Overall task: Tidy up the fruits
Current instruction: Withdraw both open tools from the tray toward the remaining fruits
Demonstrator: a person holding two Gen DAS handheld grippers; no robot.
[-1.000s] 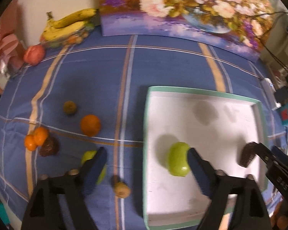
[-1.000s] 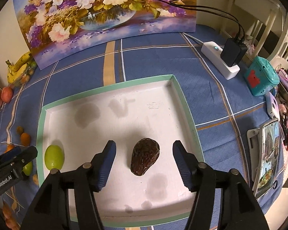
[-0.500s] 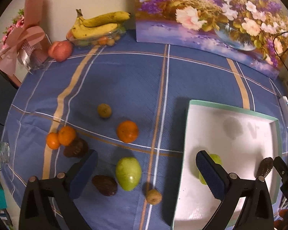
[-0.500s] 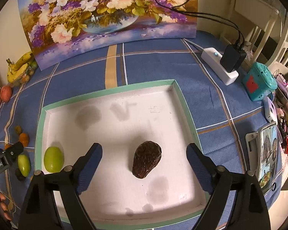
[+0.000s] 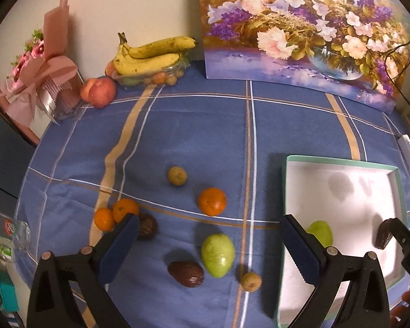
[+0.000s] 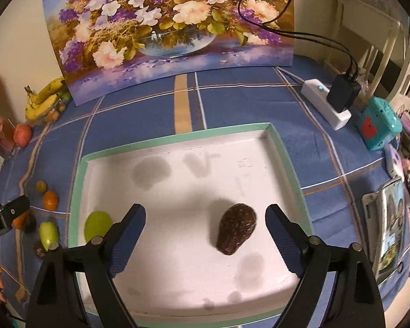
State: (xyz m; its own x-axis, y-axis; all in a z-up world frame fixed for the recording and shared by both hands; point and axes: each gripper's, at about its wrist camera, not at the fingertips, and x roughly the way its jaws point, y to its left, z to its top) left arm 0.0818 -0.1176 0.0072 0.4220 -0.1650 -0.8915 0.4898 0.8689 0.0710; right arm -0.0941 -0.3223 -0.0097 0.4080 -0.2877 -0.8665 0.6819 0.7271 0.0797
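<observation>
Tray point(image 6: 287, 153) centre lies open beside avocado point(image 6: 236, 228).

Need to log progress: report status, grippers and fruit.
Left gripper open, empty, over loose fruit. Right gripper open above tray. Avocado, green fruit in tray. Nothing blocking.

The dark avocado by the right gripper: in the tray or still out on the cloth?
In. The dark avocado lies on the tray floor, inside its green rim, untouched between the open right gripper fingers.

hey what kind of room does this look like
Probably a home dining table: a plaid tablecloth, bananas by the wall, a flower painting and a charger in a power strip.
</observation>
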